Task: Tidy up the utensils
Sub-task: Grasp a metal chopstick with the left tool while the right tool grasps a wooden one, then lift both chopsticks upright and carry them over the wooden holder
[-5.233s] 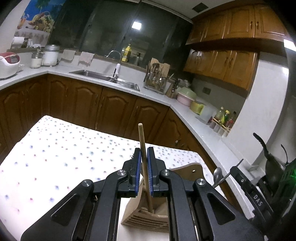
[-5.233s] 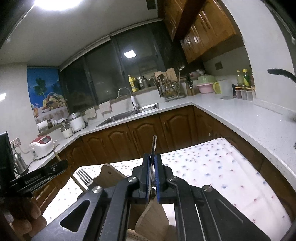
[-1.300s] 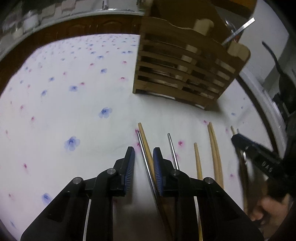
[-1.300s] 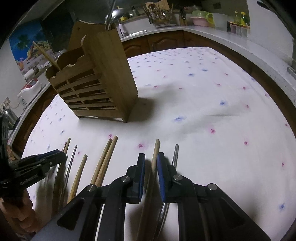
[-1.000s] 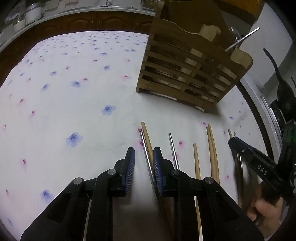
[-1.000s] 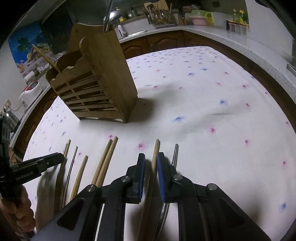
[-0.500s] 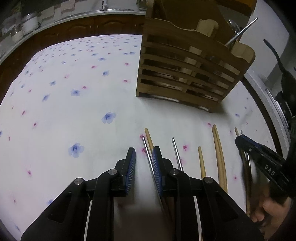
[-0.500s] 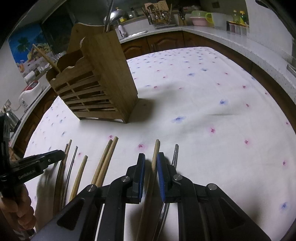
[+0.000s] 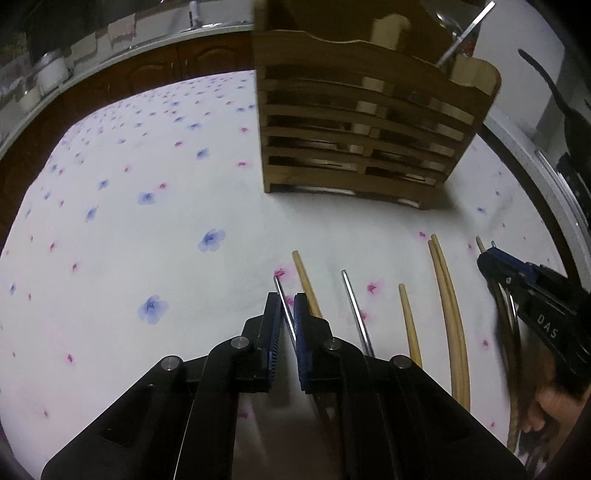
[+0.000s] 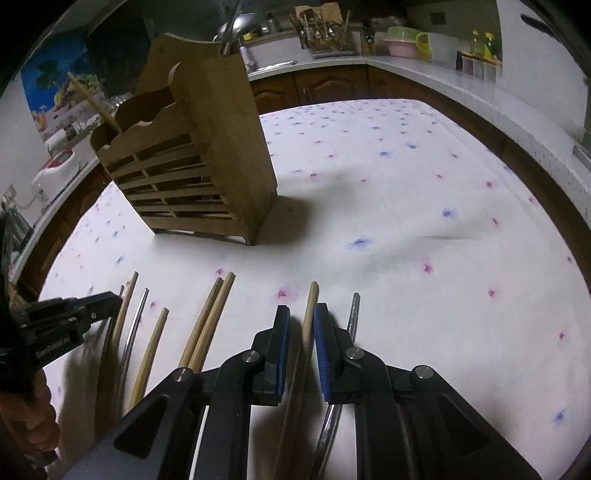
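Observation:
Several wooden and metal chopsticks lie in a row on the flowered cloth, in front of the slatted wooden utensil holder (image 9: 362, 147) (image 10: 192, 173). My left gripper (image 9: 287, 317) points down at the row's left end, shut on a thin metal chopstick (image 9: 284, 295) that still rests on the cloth. A wooden chopstick (image 9: 306, 280) lies just right of it. My right gripper (image 10: 300, 332) stands at the other end with narrow jaws around a wooden chopstick (image 10: 309, 310); a gap shows beside the left pad. A metal utensil handle (image 10: 352, 317) lies to its right.
The holder carries a wooden chopstick (image 10: 92, 99) and a metal handle (image 9: 465, 33). Loose sticks (image 9: 447, 306) (image 10: 207, 317) lie between the grippers. A person's hand (image 9: 554, 402) holds the right gripper (image 9: 484, 260). Dark cabinets and a pale counter (image 10: 461, 85) ring the white table (image 10: 406, 221).
The left jaws have closed onto the thin metal chopstick, and the left view has rolled slightly. The right gripper and its wooden chopstick look the same.

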Demonstrator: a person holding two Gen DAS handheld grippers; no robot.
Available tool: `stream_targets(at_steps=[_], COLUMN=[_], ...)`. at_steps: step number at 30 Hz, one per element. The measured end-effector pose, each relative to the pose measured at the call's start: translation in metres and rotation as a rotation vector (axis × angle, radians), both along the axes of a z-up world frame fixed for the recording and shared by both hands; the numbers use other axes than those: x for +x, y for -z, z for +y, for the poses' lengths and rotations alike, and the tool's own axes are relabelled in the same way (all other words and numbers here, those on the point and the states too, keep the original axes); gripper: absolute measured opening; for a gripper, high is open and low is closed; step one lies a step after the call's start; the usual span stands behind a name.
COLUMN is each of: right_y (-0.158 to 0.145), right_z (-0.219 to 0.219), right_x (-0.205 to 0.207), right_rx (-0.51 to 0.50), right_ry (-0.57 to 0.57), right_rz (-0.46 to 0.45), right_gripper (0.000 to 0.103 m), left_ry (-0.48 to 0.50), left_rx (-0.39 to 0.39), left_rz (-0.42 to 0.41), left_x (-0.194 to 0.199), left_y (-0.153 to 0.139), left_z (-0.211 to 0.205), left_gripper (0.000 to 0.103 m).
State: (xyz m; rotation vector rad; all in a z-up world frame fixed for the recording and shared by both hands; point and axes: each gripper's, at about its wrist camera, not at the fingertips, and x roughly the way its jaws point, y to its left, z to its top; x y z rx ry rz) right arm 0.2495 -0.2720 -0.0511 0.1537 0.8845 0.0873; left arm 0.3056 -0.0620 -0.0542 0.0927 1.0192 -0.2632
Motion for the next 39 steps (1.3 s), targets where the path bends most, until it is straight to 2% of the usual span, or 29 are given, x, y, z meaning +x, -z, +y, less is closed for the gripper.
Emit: stream_targets(at_steps=[3,6,9,15,16,17,25,39], right_y=[0.000,-0.005,-0.021,-0.082,-0.082,-0.100,-0.163,-0.180], right_z=[0.001,-0.003,-0.003,-0.001,-0.001,0.000,0.002,-0.005], right_x=[0.001,-0.004,-0.020,-0.057,-0.057,-0.066,-0.087,-0.076], right_rx=[-0.013,0.058,0.105,0.172,0.172,0.178,0.188,0.199], right_ry=[0.003,0.007,-0.004,-0.044,-0.044,-0.049,-0.058,-0.041], right_rz=[0.001,0.008,-0.023,-0.157,-0.157,-0.200,-0.365,-0.418], right_gripper=[0.007,0.005,0.005,0.005,0.005,0.005,0.005,0.005], left_ry=[-0.002,-0.020,-0.035,-0.054,-0.055,-0.056,-0.049,-0.060], left_rx=[-0.007,-0.054,-0.107,-0.234,-0.248,-0.261,-0.310,-0.327], left_rz=[-0.002,-0.014,-0.047,-0.155,-0.176,-0.198,-0.314,-0.373], left_x=[-0.004,-0.016,-0.031,-0.065,-0.071,-0.077,-0.097,-0.089], left_y=[-0.002,-0.011,-0.031,-0.092,-0.103,-0.113,-0.165,-0.187], left_z=[0.000,0.008,0.020,0.049,0.054,0.058,0.077,0.078], left_gripper=[0.004,0.004,0.004,0.004,0.004,0.004,0.004,0.004])
